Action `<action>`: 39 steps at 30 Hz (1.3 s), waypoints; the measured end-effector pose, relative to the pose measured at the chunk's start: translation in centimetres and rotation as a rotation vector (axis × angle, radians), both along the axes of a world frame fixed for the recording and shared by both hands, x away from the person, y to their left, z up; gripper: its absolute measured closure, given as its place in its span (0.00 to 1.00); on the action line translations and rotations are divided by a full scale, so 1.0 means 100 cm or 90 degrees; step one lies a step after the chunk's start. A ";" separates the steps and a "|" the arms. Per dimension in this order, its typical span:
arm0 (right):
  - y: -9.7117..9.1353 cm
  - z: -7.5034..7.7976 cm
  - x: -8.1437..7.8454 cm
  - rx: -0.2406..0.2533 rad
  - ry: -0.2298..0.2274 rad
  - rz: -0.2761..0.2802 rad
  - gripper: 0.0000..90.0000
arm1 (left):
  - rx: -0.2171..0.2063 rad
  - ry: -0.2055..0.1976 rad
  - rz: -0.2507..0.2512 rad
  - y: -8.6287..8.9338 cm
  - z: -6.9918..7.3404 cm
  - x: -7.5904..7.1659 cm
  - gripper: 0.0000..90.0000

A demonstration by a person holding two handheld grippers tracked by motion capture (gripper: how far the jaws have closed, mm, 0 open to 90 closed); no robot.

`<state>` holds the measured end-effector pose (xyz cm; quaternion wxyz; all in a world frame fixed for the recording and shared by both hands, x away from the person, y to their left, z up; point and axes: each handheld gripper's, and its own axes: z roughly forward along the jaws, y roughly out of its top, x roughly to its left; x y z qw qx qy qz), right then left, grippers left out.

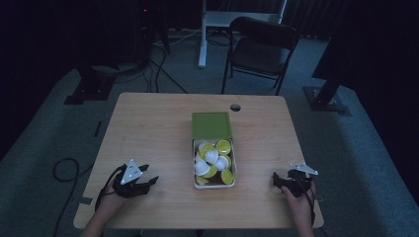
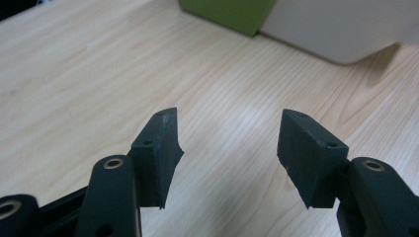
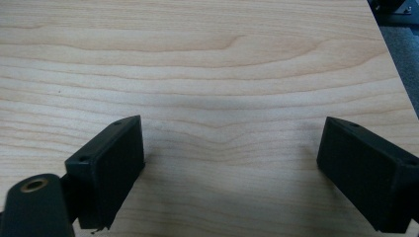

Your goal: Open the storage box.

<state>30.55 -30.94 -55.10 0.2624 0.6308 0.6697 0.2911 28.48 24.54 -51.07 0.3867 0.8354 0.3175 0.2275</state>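
Plainly both my grippers are empty: left gripper point(image 1: 148, 181) half open, right gripper point(image 1: 277, 180) wide. Between them sits the box point(image 1: 195, 183) of small pods point(image 1: 212, 157), its green lid point(image 1: 211, 124) off beyond. Pods look light, slick, crushable; I'd pinch one gently by the rim.

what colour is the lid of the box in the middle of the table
Green. The lid lies open behind the white box of yellow and white capsules, best seen in the high view.

We can't read the printing on the capsules point(image 1: 213, 160), too small and dim in high view. In left gripper view the white box point(image 2: 346, 29) and its green lid point(image 2: 227, 12) are cut off by the top edge.
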 end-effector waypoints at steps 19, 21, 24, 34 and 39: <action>0.000 0.000 0.000 0.001 0.001 0.000 0.11 | -0.058 0.063 0.098 0.030 -0.015 -0.001 0.10; 0.000 0.000 0.000 0.001 0.001 0.000 0.11 | -0.063 0.066 0.107 0.033 -0.016 -0.002 0.08; 0.000 0.000 0.000 0.000 0.001 0.000 0.11 | -0.061 0.079 0.116 0.036 -0.017 -0.001 0.00; 0.000 0.000 0.000 0.000 0.001 0.001 0.11 | -0.048 0.098 0.178 0.049 -0.022 -0.002 0.00; 0.001 0.000 0.000 0.001 0.002 0.002 0.11 | -0.037 0.103 0.213 0.052 -0.025 -0.002 0.00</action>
